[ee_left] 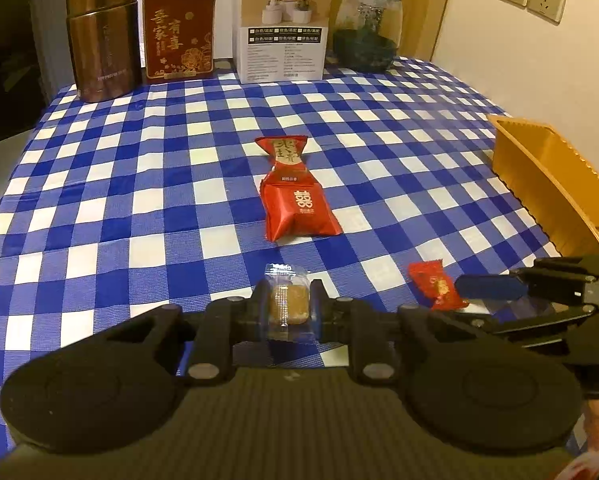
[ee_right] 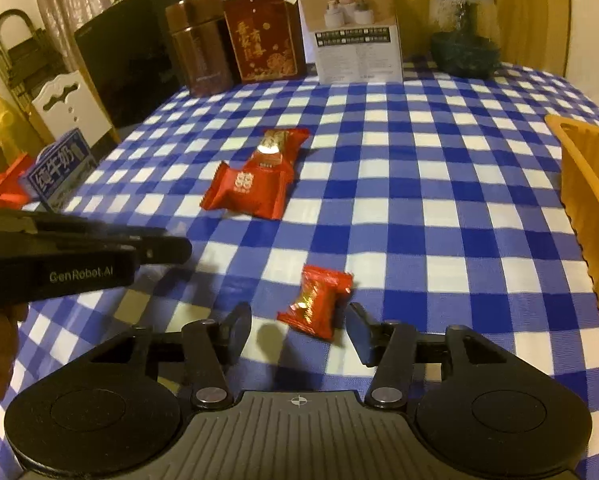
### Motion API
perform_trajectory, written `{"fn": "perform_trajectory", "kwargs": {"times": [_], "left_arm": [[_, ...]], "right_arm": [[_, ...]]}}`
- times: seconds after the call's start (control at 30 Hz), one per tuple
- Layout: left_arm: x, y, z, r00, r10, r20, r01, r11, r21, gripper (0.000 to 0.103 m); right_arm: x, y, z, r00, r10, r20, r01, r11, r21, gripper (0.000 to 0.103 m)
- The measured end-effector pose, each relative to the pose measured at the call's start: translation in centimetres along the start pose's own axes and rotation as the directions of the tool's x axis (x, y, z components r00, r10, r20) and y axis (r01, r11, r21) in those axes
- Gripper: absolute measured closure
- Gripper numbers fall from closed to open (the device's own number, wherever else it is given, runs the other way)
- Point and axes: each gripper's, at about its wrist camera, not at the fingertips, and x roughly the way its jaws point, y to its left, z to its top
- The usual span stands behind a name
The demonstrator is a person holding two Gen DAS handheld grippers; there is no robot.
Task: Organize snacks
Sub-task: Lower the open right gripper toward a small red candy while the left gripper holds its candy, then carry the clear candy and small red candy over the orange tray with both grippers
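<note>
Blue-checked tablecloth (ee_left: 139, 184), cream wall (ee_left: 539, 60) behind

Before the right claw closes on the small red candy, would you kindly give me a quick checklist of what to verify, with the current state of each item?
1. Left claw grips the clear-wrapped cake: ok, pads press both sides.
2. Right claw open: ok, wider than the wrapper.
3. Red candy between the fingers: not ok, it lies just ahead of the tips, nearer the right finger.
4. Candy free of other snacks: ok, the two red packets lie farther back.
5. Claws clear of each other: ok, the left one is off to the side in the right view.
6. Room in the yellow bin: cannot tell, its inside is hidden.
</note>
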Motion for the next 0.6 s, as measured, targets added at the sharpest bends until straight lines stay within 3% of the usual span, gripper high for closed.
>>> {"fn": "perform_trajectory", "kwargs": {"times": [0.2,0.23,0.3,0.6], "left_arm": [[-0.1,0.1,0.1,1.0,-0.001,0.005,0.001,1.0,-0.005,0.085],[-0.1,0.0,0.1,1.0,-0.002,0.005,0.002,1.0,-0.004,0.085],[-0.1,-0.1,0.0,1.0,-0.006,0.005,0.006,1.0,-0.001,0.085],[-0.4,-0.9,-0.4,0.999,-0.041,-0.004,0.041,0.999,0.003,0.085]], "right_arm": [[1.5,0.8,0.4,0.997,-0.072,0.016,0.072,0.997,-0.008,0.052],[1.5,0.8,0.3,0.996,-0.082,0.022,0.083,0.997,-0.009,0.055],[1.5,1.0,0.2,0.994,-0.102,0.032,0.102,0.994,-0.028,0.077],[-0.6,0.6,0.2,0.995,-0.093,0.039,0.094,0.995,-0.023,0.079]]}}
